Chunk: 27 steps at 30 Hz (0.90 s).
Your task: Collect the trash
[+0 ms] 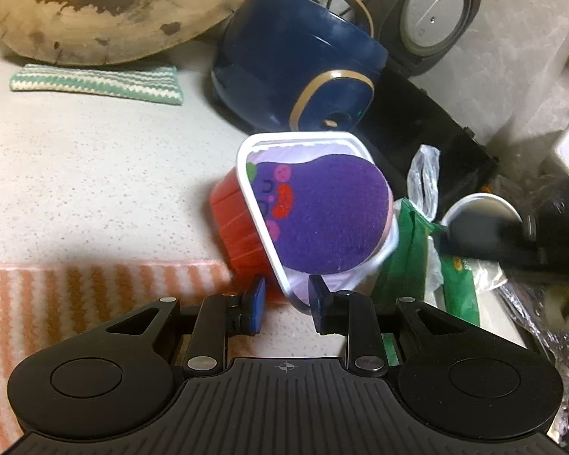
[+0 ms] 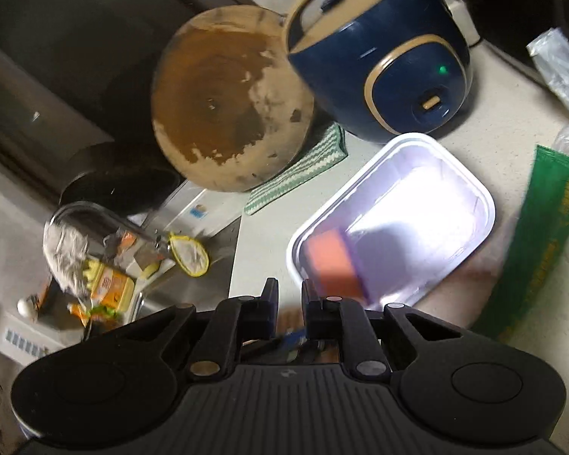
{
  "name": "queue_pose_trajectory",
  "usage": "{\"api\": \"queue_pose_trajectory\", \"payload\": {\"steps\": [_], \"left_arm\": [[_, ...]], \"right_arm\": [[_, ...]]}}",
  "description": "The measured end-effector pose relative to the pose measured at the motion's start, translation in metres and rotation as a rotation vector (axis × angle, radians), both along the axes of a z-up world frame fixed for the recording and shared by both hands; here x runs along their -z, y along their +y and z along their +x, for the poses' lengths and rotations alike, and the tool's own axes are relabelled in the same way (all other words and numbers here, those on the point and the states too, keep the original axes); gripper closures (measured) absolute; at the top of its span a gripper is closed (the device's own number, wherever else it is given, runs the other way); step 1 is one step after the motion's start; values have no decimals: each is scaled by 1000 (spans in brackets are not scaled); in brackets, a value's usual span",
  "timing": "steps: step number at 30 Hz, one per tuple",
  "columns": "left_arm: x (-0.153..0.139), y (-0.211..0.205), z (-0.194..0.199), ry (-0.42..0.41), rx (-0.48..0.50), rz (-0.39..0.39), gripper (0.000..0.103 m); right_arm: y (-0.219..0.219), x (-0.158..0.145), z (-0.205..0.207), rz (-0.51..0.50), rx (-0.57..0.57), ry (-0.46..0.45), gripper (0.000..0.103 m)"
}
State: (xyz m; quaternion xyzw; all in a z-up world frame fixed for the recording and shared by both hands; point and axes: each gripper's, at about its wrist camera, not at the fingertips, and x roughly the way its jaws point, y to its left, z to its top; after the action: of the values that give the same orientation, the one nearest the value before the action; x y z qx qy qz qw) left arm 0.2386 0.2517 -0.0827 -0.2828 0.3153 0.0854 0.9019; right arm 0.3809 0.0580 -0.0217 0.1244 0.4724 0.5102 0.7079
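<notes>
Tabletop point(image 1: 95, 174) carries one board point(image 1: 113, 7), one blue cooker point(image 1: 299, 68), one green bag point(image 1: 417, 261). One tub point(image 1: 246, 227), tilted, rim pinched by the left hand-held gripper point(image 1: 286, 303); purple object inside. Advise keeping it level during transfer. Right hand-held gripper point(image 2: 286, 303): fingers narrowly parted, apparently empty.

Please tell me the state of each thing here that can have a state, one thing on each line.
Left tongs: shut on the tub's rim.
Red plastic tub: lifted and tilted, purple cloth item inside.
Right tongs: nearly closed; whether they hold anything is unclear.
Blue rice cooker: lid shut, green light on.
Black appliance: lid open.
Round wooden board: propped up, leaning.
Green striped cloth: folded, lying flat.
</notes>
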Motion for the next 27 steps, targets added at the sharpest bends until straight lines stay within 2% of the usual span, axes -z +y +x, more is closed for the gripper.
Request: {"api": "queue_pose_trajectory", "payload": {"steps": [3, 5, 6, 7, 8, 13, 15, 16, 20, 21, 27], "left_arm": [[0, 2, 0, 6, -9, 4, 75], [-1, 1, 0, 8, -2, 12, 75], [-2, 1, 1, 10, 5, 16, 75], [-3, 0, 1, 11, 14, 20, 75], [-4, -1, 2, 12, 22, 26, 75], [-6, -5, 4, 21, 16, 45, 75], [-6, -6, 3, 23, 15, 47, 75], [-6, -6, 3, 23, 14, 49, 75], [-6, -7, 4, 24, 2, 48, 75], [-6, -7, 4, 25, -1, 48, 75], [-7, -7, 3, 22, -9, 37, 75]], "right_arm": [[-22, 4, -13, -149, 101, -188, 87], [-28, 16, -22, -276, 160, -316, 68], [-29, 23, -25, -339, 184, -369, 52], [-30, 32, -30, -392, 200, -410, 45], [-30, 39, -31, -412, 203, -421, 44], [-34, 66, -35, -417, 248, -353, 24], [-35, 73, -34, -413, 263, -312, 20], [-41, 76, -36, -400, 268, -319, 16], [-43, 79, -37, -386, 251, -305, 8], [-43, 80, -38, -371, 246, -296, 2], [-42, 81, -36, -367, 267, -305, 0]]}}
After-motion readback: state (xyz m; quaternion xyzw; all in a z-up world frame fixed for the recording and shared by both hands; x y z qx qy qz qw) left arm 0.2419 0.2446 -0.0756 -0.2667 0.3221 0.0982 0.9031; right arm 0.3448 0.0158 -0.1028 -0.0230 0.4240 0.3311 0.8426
